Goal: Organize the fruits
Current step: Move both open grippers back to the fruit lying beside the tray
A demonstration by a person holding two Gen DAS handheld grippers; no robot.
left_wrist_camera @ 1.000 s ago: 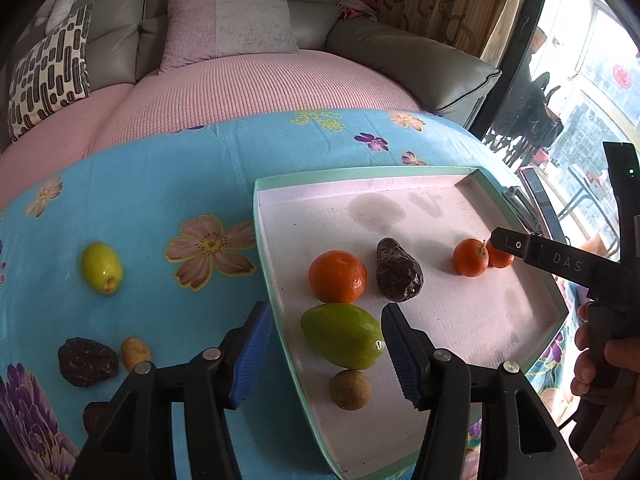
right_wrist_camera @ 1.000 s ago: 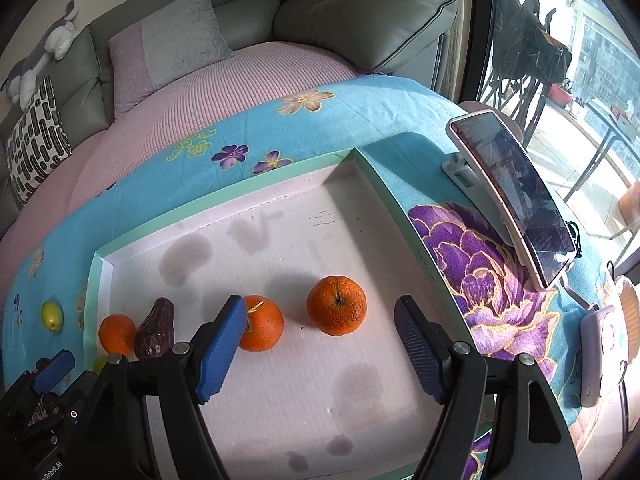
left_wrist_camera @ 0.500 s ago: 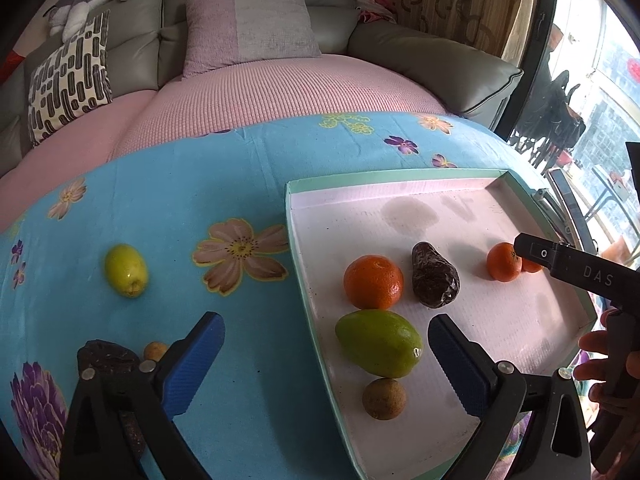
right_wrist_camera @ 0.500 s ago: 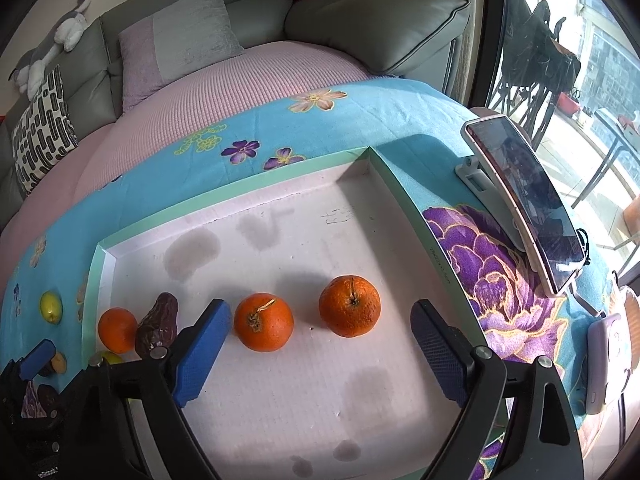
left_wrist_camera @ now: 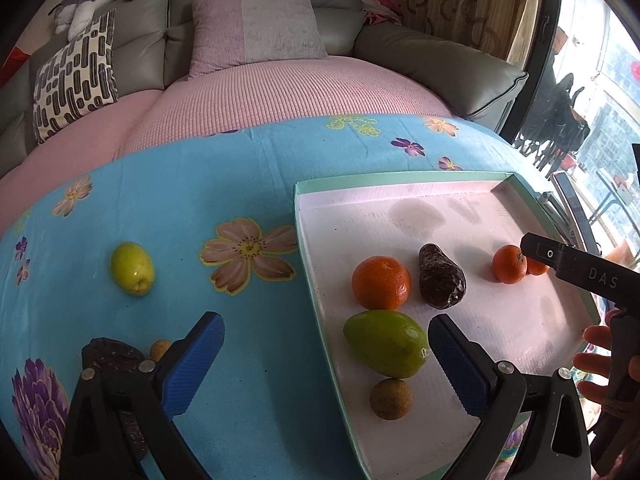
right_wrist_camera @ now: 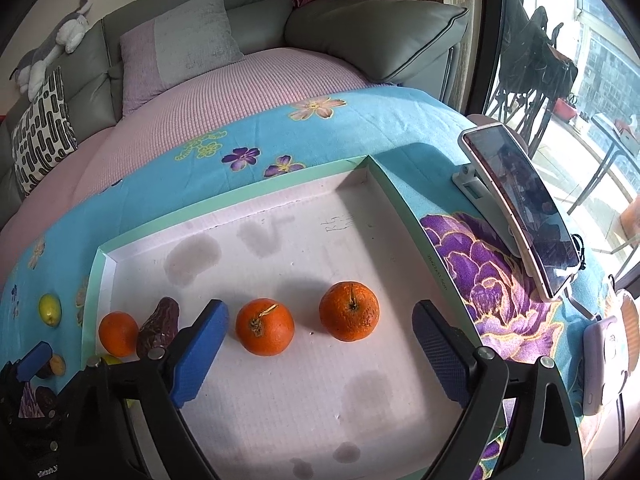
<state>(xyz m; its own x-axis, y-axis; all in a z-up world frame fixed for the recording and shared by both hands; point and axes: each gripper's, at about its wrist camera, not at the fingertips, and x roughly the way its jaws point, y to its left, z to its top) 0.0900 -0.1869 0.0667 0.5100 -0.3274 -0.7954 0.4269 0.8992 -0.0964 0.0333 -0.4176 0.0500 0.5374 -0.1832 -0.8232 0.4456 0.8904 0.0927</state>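
Note:
A green-rimmed white tray point(left_wrist_camera: 304, 240) lies on the blue flowered cloth. Its near left part holds a green mango point(left_wrist_camera: 386, 343), a big orange point(left_wrist_camera: 381, 282), a dark wrinkled fruit point(left_wrist_camera: 442, 282) and a small brown round fruit point(left_wrist_camera: 390, 398). My left gripper point(left_wrist_camera: 322, 326) is open wide and empty, straddling the tray's left rim just before the mango. On the cloth lie a yellow-green fruit point(left_wrist_camera: 132, 268), a dark fruit point(left_wrist_camera: 112, 354) and a small yellow one point(left_wrist_camera: 160, 349). My right gripper point(right_wrist_camera: 320, 310) is open over the tray point(right_wrist_camera: 400, 196), behind two oranges point(right_wrist_camera: 264, 326) point(right_wrist_camera: 349, 317).
A phone on a white stand point(right_wrist_camera: 520, 208) and a small lilac device point(right_wrist_camera: 600, 364) sit right of the tray. The right gripper's black body point(left_wrist_camera: 580, 276) and a hand point(left_wrist_camera: 600, 344) reach over the tray's right edge. A pink-covered sofa point(left_wrist_camera: 280, 88) lies beyond the table.
My left gripper's jaws, narrow around the green mango a second ago, have spread wide and drawn back; the mango stays in the tray. My right gripper has also opened wider.

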